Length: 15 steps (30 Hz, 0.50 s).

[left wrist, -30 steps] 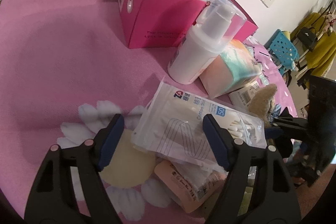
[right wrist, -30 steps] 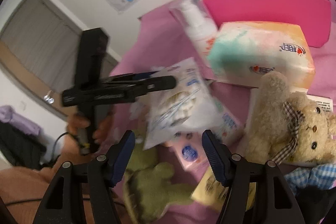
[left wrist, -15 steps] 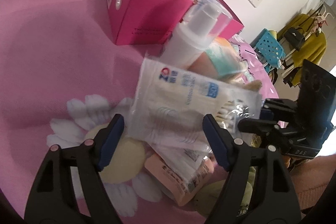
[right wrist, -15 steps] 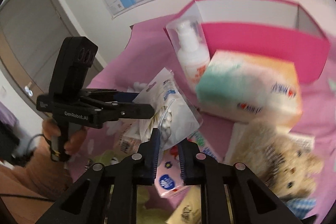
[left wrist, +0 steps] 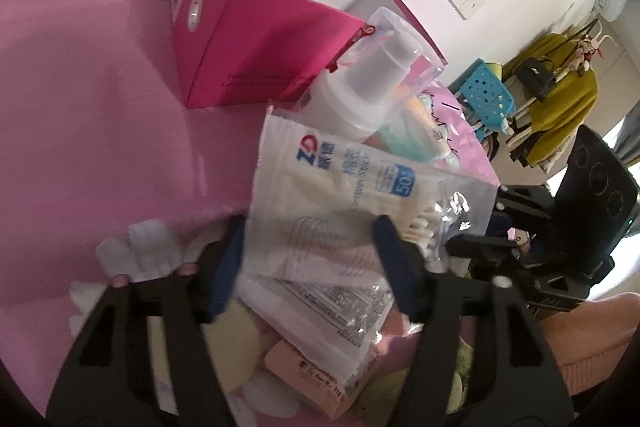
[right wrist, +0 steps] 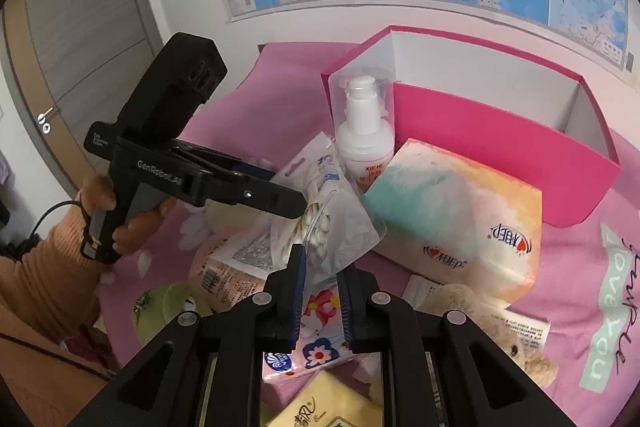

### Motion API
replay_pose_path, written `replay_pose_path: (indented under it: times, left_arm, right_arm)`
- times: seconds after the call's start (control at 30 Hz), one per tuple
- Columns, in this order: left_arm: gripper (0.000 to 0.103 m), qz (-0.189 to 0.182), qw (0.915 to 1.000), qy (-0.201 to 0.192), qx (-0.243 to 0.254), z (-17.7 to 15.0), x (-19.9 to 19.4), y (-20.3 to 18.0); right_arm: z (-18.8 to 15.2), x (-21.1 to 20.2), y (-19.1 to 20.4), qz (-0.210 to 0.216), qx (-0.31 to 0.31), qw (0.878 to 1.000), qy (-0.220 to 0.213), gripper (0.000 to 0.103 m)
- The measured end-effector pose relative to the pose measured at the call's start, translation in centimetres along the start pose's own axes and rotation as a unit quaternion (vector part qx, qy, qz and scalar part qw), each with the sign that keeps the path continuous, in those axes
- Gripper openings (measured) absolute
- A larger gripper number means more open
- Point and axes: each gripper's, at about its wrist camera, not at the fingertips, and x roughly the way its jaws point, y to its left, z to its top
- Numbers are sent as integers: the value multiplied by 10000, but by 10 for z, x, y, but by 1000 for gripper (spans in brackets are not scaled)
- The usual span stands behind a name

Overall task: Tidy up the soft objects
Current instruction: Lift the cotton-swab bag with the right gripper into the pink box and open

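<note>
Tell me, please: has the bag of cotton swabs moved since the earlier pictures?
Yes. In the left wrist view the bag of cotton swabs has come up off the pile; it now overlaps the pump bottle, which it lay below before. The right gripper pinches it.

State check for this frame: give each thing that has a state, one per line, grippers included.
Cotton swab bag: lifted off the pile, crumpled.
Right gripper: shut on the cotton swab bag's edge.
Left gripper: jaws closing, the bag between them.
Pink box: open, inside looks empty.
Pump bottle: upright, clear cap on.
Tissue pack: sealed, lying flat.
</note>
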Motion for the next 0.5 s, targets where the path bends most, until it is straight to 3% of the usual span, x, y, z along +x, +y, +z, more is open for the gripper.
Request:
replay_pose_path:
  times: [0.13,0.33,0.5]
  left_arm:
    - [45,27,9998,-203,-66,-7,-16,-7]
    - [45,186,9974,-693,107,-13,-52,-35]
    - [45,314,9913,-1210,402,3,-89,-63]
  right_arm:
    - [3,-9,-3,37,9,9999,-143,14]
    - [16,-39,0,347,-70,9983,-458,13]
    - [43,-67,-5,620,-151,9941,-876,13]
